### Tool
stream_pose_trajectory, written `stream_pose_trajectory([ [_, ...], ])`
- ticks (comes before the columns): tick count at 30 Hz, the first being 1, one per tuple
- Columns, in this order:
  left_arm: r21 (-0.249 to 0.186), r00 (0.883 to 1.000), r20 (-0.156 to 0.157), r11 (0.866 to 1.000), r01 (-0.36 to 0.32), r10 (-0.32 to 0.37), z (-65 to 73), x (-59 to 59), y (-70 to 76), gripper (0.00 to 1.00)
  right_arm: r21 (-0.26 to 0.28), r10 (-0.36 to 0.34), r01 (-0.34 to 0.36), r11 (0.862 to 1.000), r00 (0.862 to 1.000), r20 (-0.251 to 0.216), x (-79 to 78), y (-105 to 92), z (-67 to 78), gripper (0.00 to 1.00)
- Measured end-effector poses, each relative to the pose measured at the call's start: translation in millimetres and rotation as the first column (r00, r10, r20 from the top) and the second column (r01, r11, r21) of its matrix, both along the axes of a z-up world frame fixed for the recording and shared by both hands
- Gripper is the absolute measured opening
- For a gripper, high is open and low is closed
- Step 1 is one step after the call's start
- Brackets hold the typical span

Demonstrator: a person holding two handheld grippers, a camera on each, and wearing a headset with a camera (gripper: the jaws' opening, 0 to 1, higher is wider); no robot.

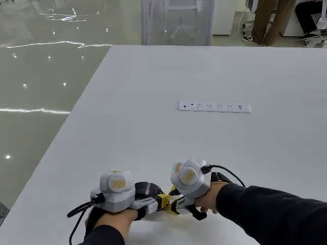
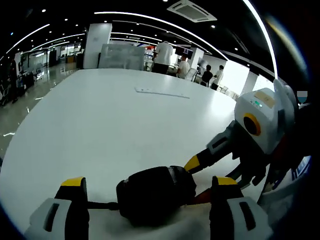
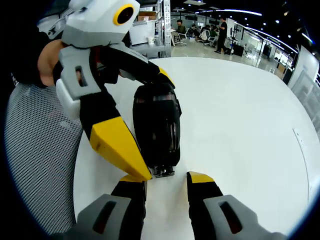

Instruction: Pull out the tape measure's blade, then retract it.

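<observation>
The black tape measure (image 1: 147,189) sits near the front edge of the white table (image 1: 204,76), between the two grippers. My left gripper (image 1: 153,196) comes in from the left and is shut on the case. In the left gripper view the tape measure (image 2: 155,192) lies between my left gripper's (image 2: 149,182) jaws. In the right gripper view the left gripper's yellow-tipped fingers (image 3: 117,142) flank the tape measure (image 3: 156,125). The metal blade hook (image 3: 162,171) lies just ahead of my right gripper (image 3: 166,182), whose jaws stand slightly apart. My right gripper (image 1: 176,201) faces the left one.
A white power strip (image 1: 214,106) lies flat mid-table, well beyond the grippers. The table's left edge (image 1: 66,122) drops to a glossy floor. A translucent frame (image 1: 176,23) stands past the far edge. Several people stand in the background (image 2: 162,52).
</observation>
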State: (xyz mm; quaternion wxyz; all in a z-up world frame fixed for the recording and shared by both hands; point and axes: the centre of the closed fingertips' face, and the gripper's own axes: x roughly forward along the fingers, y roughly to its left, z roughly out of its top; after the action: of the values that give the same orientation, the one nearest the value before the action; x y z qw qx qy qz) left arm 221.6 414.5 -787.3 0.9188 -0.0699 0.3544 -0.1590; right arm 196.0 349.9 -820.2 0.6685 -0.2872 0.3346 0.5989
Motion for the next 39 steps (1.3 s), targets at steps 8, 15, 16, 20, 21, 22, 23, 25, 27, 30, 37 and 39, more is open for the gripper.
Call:
stream_pose_trajectory([
  [8,-0.097,0.989,0.062,0.985,0.143,-0.137,18.1,-5.7,-2.9,1.00,0.081,-0.085,0.082,0.993,0.996,0.035,2.5,-26.1,20.1,0.39],
  [15,0.014,0.954,0.160,0.967,0.255,-0.254,32.5,-9.4,12.5,1.00,0.120,-0.141,0.133,0.984,0.988,0.059,6.6,-53.9,36.8,0.47],
  [16,0.006,0.953,0.163,0.966,0.257,-0.254,32.7,-9.6,13.4,1.00,0.123,-0.143,0.135,0.983,0.988,0.056,6.0,-57.4,38.5,0.50],
  [20,-0.055,0.949,0.158,0.957,0.285,-0.273,33.6,-16.6,19.7,1.00,0.142,-0.187,0.175,0.974,0.980,0.072,9.4,-77.1,46.6,0.55],
  [21,-0.071,0.943,0.169,0.951,0.301,-0.286,36.2,-19.0,17.6,1.00,0.153,-0.203,0.191,0.970,0.976,0.072,10.2,-80.7,48.7,0.55],
  [22,-0.094,0.942,0.166,0.946,0.309,-0.291,38.1,-22.0,17.0,1.00,0.162,-0.220,0.207,0.965,0.973,0.070,9.7,-86.7,51.6,0.56],
  [23,-0.094,0.944,0.160,0.948,0.305,-0.288,37.3,-22.2,20.0,1.00,0.167,-0.228,0.214,0.962,0.971,0.069,8.9,-91.0,53.1,0.57],
  [25,-0.055,0.942,0.172,0.952,0.302,-0.289,40.3,-23.2,26.6,1.00,0.173,-0.249,0.234,0.957,0.966,0.068,5.9,-103.1,55.4,0.60],
  [27,-0.048,0.937,0.200,0.952,0.301,-0.286,49.6,-24.1,29.7,1.00,0.179,-0.271,0.254,0.951,0.959,0.078,3.0,-115.9,57.7,0.63],
  [30,-0.019,0.933,0.213,0.954,0.300,-0.289,53.5,-24.2,36.5,1.00,0.211,-0.316,0.297,0.931,0.947,0.062,-2.9,-131.4,63.6,0.67],
  [37,0.011,0.925,0.231,0.952,0.306,-0.300,56.2,-29.6,51.9,1.00,0.251,-0.394,0.365,0.896,0.916,0.073,-12.0,-165.8,74.1,0.76],
  [39,0.013,0.925,0.234,0.952,0.305,-0.299,58.4,-32.3,56.7,1.00,0.258,-0.411,0.381,0.888,0.909,0.072,-14.2,-176.3,74.9,0.76],
])
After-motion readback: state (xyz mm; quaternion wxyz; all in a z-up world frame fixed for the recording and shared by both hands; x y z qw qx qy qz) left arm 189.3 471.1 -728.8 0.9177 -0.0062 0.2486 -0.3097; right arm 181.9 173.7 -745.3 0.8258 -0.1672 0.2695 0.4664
